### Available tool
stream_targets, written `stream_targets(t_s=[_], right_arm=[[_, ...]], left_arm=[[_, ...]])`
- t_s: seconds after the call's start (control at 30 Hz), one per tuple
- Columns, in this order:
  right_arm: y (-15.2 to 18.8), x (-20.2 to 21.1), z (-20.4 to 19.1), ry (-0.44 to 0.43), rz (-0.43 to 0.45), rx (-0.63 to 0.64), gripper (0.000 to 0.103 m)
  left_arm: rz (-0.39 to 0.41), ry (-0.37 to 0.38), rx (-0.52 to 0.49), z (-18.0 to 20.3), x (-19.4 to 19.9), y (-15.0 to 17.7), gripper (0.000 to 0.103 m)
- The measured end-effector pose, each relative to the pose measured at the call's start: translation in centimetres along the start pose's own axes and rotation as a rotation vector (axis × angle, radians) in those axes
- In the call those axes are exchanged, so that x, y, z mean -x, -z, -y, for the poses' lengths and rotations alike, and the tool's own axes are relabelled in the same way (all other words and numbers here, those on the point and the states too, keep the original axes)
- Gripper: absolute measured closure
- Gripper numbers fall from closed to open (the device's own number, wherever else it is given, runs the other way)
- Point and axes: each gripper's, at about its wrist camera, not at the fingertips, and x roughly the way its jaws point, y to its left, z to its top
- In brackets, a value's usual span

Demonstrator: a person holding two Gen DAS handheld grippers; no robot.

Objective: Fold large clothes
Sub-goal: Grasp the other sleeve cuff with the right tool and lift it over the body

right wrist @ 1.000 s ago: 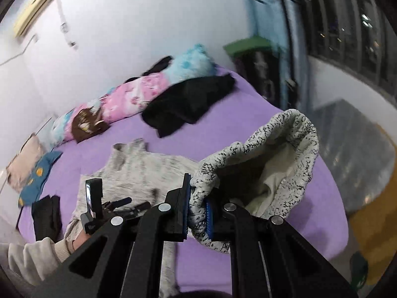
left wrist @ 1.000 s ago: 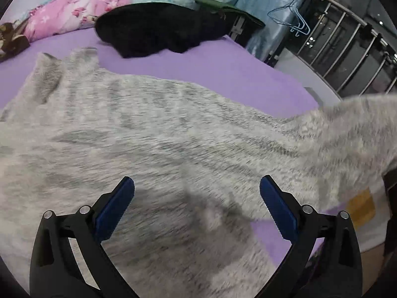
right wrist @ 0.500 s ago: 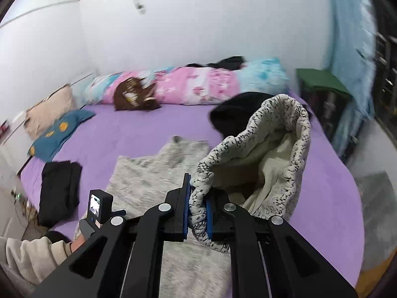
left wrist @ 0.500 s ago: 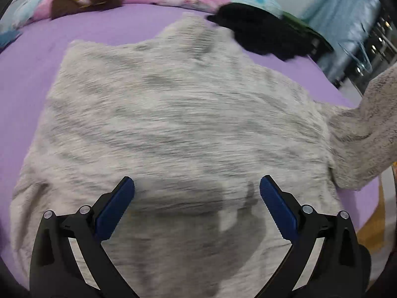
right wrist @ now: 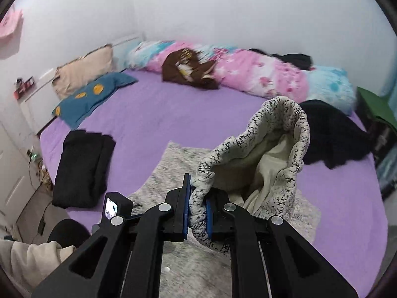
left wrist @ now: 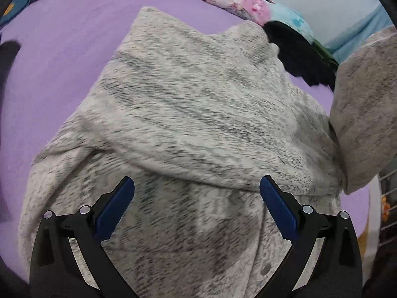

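Grey marled sweater (left wrist: 188, 114) lies spread on the purple bed (left wrist: 62, 57), body mostly flat w/ a soft ridge of fabric bunched across its lower part. Left claw (left wrist: 197, 206) hangs over that lower part, blue pads wide apart, nothing between them, not gripping the knit. Right claw (right wrist: 197, 209) is pinched tight on the sweater's sleeve cuff (right wrist: 258, 164); the cuff is lifted off the bed, its opening gaping toward the camera so the cream lining shows. In the left-wrist view the raised sleeve (left wrist: 364, 109) stands at the right edge, above the sweater body. Folded black garment (right wrist: 83, 166) sits on the bed to the left of the sweater, well apart. Another black garment (right wrist: 332, 136) lies loose on the right, near the bed edge. Along the wall: pink floral bedding roll (right wrist: 258, 74), a brown item (right wrist: 188, 68) on top of it, blue pillow w/ orange dots (right wrist: 91, 96) and a beige pillow (right wrist: 84, 73) at the left.
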Motion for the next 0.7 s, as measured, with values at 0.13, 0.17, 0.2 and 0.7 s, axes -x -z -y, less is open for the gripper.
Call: stream_targets(t_s=[0.13, 0.17, 0.2, 0.7], right_arm=[[0.3, -5.0, -2.6, -0.009, -0.082, 0.056, 0.093], [0.6, -6.7, -3.2, -0.006, -0.113, 0.073, 0.093], [1.0, -8.3, -3.8, -0.004, -0.141, 0.086, 0.093], [4.0, -23.2, -8.9, 0.111, -0.469, 0.206, 0.087]], left_arm=[[-0.004, 0.016, 0.059, -2.1, 0.9, -0.3, 0.006], [-0.004, 0.016, 0.071, -2.5, 1.3, -0.2, 0.006], [-0.003, 0.020, 0.086, -3.0, 1.6, -0.1, 0.006], [-0.041, 0.026, 0.179, -6.1, 1.2, 0.8, 0.006]])
